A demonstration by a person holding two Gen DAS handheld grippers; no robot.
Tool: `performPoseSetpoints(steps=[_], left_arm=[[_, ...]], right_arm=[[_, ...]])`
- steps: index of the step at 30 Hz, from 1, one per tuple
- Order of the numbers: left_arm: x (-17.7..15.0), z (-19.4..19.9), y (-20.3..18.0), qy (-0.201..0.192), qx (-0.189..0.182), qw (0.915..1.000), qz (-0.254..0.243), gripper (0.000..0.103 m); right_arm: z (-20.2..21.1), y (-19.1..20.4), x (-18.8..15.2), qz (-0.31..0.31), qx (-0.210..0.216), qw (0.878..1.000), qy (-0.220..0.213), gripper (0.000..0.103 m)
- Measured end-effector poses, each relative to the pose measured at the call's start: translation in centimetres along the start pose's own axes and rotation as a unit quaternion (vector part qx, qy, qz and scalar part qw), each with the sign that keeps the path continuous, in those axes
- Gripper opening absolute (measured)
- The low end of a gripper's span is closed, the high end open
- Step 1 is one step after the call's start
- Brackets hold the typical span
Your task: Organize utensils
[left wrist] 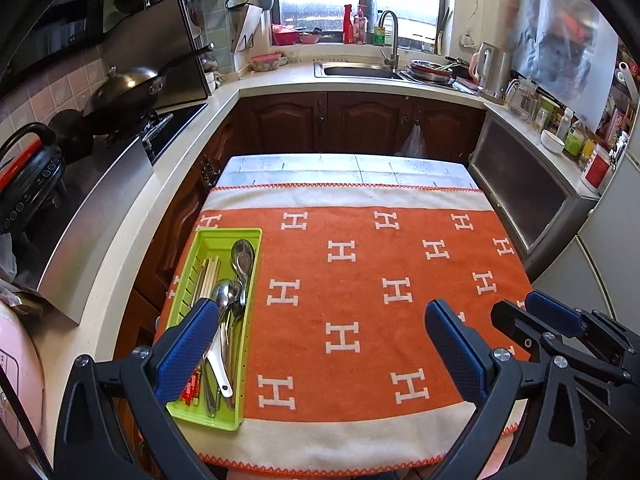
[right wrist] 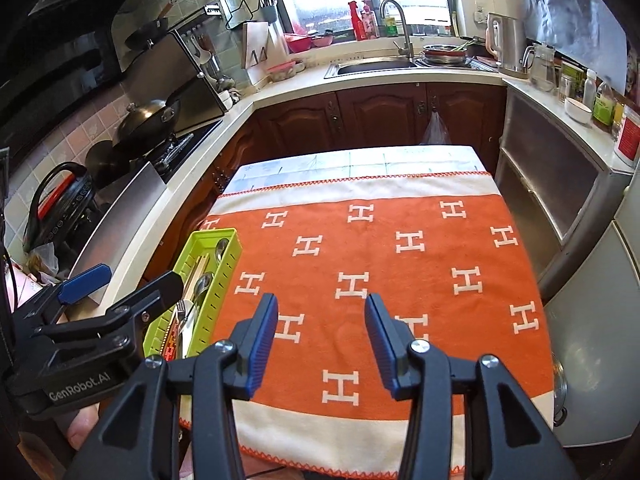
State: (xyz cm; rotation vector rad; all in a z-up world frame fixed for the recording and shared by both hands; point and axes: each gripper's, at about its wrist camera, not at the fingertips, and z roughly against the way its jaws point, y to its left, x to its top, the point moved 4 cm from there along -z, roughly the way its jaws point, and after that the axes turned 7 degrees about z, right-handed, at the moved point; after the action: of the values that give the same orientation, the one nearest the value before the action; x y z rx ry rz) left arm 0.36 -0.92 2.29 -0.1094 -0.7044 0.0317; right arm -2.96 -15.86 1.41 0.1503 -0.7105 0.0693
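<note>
Home kitchen: sink [left wrist: 362,70], wok [left wrist: 128,88]

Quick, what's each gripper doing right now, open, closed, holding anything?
Left gripper: open, holding nothing.
Right gripper: open, nothing between its blue pads above the orange blanket.

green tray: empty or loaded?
Loaded. The green tray holds spoons, chopsticks and other cutlery; no utensils remain on the orange cloth.

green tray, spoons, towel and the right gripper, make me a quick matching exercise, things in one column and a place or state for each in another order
Things:
1. green tray
2. spoons
3. orange towel
4. right gripper

Place or state:
A. spread over the table
B. open, nothing between its pads
C. at the towel's left edge
D. lying inside the tray

Pairs: 1-C, 2-D, 3-A, 4-B
</note>
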Motion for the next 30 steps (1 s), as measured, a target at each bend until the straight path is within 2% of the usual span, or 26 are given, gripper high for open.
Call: performPoseSetpoints(steps=[10,30], left_arm=[[-0.29,-0.64,0.28,0.007,0.005,0.9999,0.007,0.102],[-0.55,-0.94,0.56,-0.001,0.015,0.9998,0.010,0.102]], right_arm=[[-0.24,0.05,-0.15,0.007,-0.015,1.000,0.002,0.046],[-0.86,0.03,-0.59,0.000,-0.012,1.000,0.011,0.046]])
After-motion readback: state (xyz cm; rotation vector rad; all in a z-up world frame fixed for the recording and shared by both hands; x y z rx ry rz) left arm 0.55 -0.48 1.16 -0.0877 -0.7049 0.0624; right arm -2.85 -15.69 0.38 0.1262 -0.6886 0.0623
